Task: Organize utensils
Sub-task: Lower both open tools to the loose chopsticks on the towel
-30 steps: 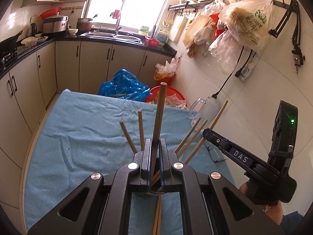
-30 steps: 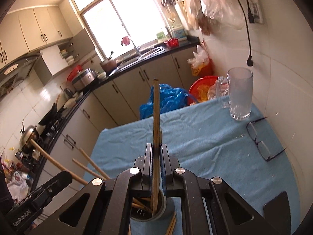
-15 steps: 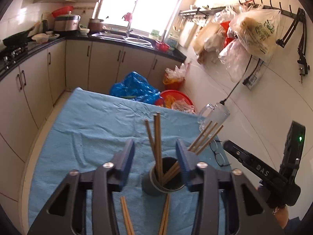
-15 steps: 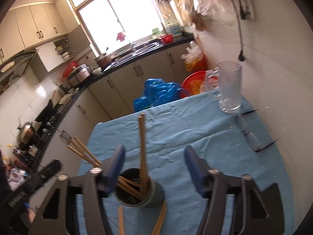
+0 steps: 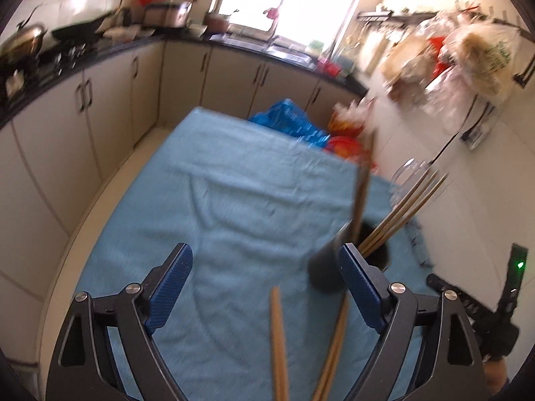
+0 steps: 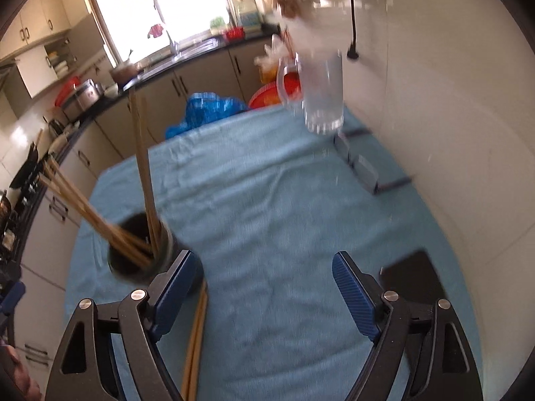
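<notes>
A dark round holder (image 5: 329,264) stands on the blue cloth (image 5: 240,200) with several wooden chopsticks (image 5: 401,214) upright and leaning in it. It also shows in the right wrist view (image 6: 140,250), left of my right gripper. My left gripper (image 5: 265,284) is open and empty, with the holder at its right finger. Loose chopsticks (image 5: 279,344) lie on the cloth between its fingers. My right gripper (image 6: 262,287) is open and empty. Loose chopsticks (image 6: 195,341) lie beside its left finger.
A glass mug (image 6: 321,97) and a pair of glasses (image 6: 362,168) lie on the cloth by the white wall. A dark flat object (image 6: 414,277) lies near my right finger. Kitchen cabinets (image 5: 110,100) and floor bags (image 5: 287,122) surround the table.
Both grippers were shut on a chopstick each over the holder, then opened and dropped them in. Both have since opened wider and swung apart, so the holder sits off to each one's side.
</notes>
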### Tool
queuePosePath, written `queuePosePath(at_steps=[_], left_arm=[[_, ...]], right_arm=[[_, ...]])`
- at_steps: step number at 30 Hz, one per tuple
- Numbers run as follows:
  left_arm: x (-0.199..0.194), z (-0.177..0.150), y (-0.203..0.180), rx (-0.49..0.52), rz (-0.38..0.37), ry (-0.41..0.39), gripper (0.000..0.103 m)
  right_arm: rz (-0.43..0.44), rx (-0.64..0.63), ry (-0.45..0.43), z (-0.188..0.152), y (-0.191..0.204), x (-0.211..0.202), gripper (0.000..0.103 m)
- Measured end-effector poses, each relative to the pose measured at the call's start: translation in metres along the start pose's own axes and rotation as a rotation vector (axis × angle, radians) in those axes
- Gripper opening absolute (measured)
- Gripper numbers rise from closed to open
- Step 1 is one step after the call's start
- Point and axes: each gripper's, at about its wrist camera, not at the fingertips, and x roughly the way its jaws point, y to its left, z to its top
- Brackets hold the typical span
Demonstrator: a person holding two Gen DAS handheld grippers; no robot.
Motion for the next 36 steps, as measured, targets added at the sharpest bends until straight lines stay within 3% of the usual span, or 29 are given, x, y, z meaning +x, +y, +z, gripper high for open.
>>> queuePosePath(at_steps=[7, 9, 12, 14, 15, 16, 20, 26, 36], left_arm=[[0.021, -0.048, 0.028, -0.016, 0.065, 0.149, 0.088], [0.025, -0.058, 0.030, 0.005, 0.075, 0.181, 0.088], [0.026, -0.065, 0.027, 0.042, 0.069, 0.221, 0.088], [0.028, -0.068, 0.025, 0.064, 0.054, 0.252, 0.088], [0.028, -0.069, 0.025, 0.071, 0.049, 0.262, 0.088], [0.028, -0.069, 0.025, 0.076, 0.045, 0.273, 0.085], [0.033, -0.073, 0.025, 0.086, 0.013, 0.337, 0.049], [0.033, -0.078, 0.028, 0.090, -0.030, 0.374, 0.028], [0.036, -0.079, 0.029, 0.088, -0.039, 0.402, 0.028]], right_arm=[[0.014, 0.000, 0.122, -0.031, 0.009, 0.020, 0.082], [0.073, 0.028, 0.175, -0.038, 0.013, 0.027, 0.076], [0.141, 0.073, 0.266, -0.046, 0.019, 0.039, 0.056], [0.167, 0.085, 0.323, -0.052, 0.025, 0.048, 0.035], [0.165, 0.086, 0.335, -0.055, 0.028, 0.050, 0.033], [0.170, 0.089, 0.348, -0.057, 0.030, 0.052, 0.028], [0.191, 0.085, 0.409, -0.064, 0.042, 0.063, 0.014], [0.186, 0.104, 0.455, -0.072, 0.048, 0.077, 0.013], [0.138, 0.081, 0.486, -0.075, 0.062, 0.093, 0.012]])
